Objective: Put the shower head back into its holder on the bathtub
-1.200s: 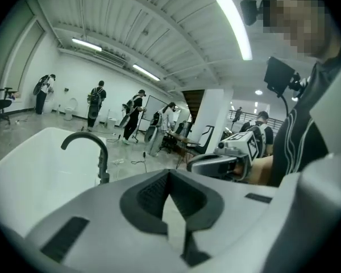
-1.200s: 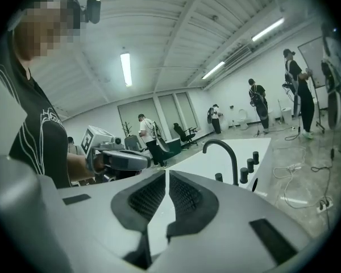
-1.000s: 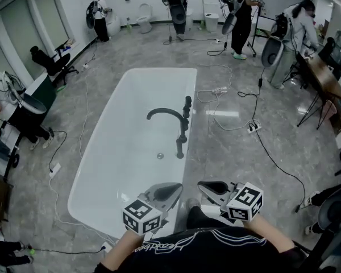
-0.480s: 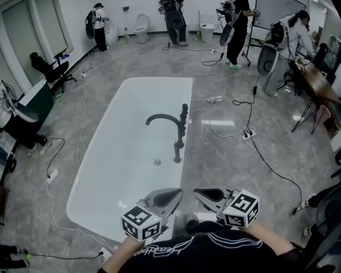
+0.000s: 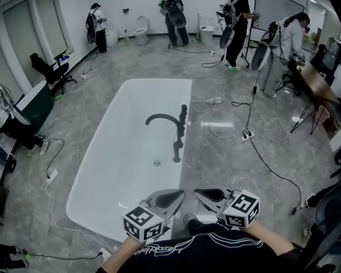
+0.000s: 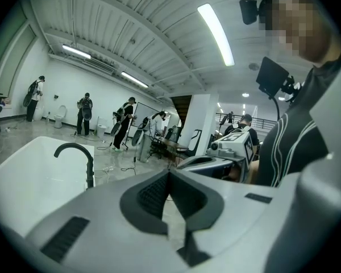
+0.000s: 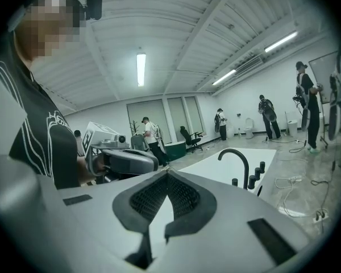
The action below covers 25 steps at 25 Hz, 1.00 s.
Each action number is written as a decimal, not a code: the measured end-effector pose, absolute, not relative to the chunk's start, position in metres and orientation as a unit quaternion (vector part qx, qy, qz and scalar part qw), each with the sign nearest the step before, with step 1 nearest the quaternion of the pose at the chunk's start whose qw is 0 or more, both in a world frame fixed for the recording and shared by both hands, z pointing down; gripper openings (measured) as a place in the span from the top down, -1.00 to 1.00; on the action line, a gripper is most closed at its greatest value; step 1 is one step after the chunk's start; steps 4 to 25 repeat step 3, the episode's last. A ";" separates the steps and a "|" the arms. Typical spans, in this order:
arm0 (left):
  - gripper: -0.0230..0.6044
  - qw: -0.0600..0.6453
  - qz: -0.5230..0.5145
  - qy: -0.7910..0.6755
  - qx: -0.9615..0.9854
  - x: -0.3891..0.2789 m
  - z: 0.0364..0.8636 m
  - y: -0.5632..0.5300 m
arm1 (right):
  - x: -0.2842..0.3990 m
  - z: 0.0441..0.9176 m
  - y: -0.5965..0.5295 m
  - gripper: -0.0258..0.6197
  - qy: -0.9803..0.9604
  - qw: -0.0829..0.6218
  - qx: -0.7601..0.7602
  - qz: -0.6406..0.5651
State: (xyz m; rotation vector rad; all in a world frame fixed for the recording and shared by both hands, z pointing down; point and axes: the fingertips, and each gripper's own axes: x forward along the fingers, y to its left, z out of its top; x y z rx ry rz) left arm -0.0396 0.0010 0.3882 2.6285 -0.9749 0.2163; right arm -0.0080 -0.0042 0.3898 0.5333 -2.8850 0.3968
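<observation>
Holding both grippers side by side close to your chest, you have them at the near end of the white bathtub [image 5: 96, 175], well apart from its fittings. Left gripper [image 5: 173, 198]: jaws pressed together, nothing between them. Right gripper [image 5: 207, 197]: jaws likewise pressed together and empty, as its own view confirms. The two grippers sit near each other without touching.

A row of black fittings stands along the tub's right rim — an arched spout [image 5: 161, 117] reaching over the basin, with shorter upright pieces beside it. The shower head [image 5: 183, 114] appears to be the slim upright piece at the far end of that row; it is too small to tell whether it is seated in a holder.

Grey floor [image 5: 227, 158] surrounds the tub, with cables [image 5: 256, 147] trailing across it to the right. Several people [image 5: 173, 13] stand along the far wall.
</observation>
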 end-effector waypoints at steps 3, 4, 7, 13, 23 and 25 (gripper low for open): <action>0.91 0.163 0.079 -0.339 0.923 -0.033 0.391 0.008 | -0.002 0.393 0.003 0.88 -0.971 0.093 0.179 0.129; 0.91 0.163 0.079 -0.339 0.923 -0.033 0.391 0.008 | -0.002 0.393 0.003 0.88 -0.971 0.093 0.179 0.129; 0.91 0.163 0.079 -0.339 0.923 -0.033 0.391 0.008 | -0.002 0.393 0.003 0.88 -0.971 0.093 0.179 0.129; 0.91 0.163 0.079 -0.339 0.923 -0.033 0.391 0.008 | -0.002 0.393 0.003 0.88 -0.971 0.093 0.179 0.129; 0.91 0.163 0.079 -0.339 0.923 -0.033 0.391 0.008 | -0.002 0.393 0.003 0.88 -0.971 0.093 0.179 0.129; 0.91 0.163 0.079 -0.339 0.923 -0.033 0.391 0.008 | -0.002 0.393 0.003 0.88 -0.971 0.093 0.179 0.129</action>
